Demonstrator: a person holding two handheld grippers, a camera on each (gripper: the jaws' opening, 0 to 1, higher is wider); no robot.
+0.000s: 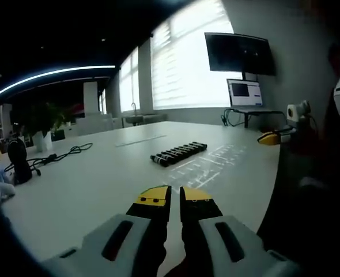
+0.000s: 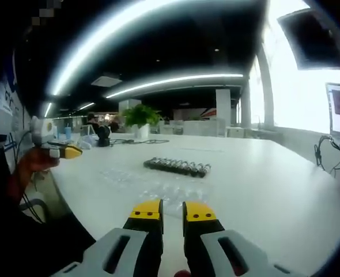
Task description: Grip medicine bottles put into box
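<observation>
Two grippers, left gripper [image 1: 175,196], right gripper [image 2: 172,210], one bottle row [image 2: 177,167], white table [image 2: 262,184]

A wall-mounted monitor [image 1: 240,53] hangs above an open laptop [image 1: 245,92] by bright windows [image 1: 184,60], while a potted plant [image 1: 40,124], black cables [image 1: 63,154] and headphones [image 1: 17,158] sit on the white table [image 1: 89,184]
</observation>
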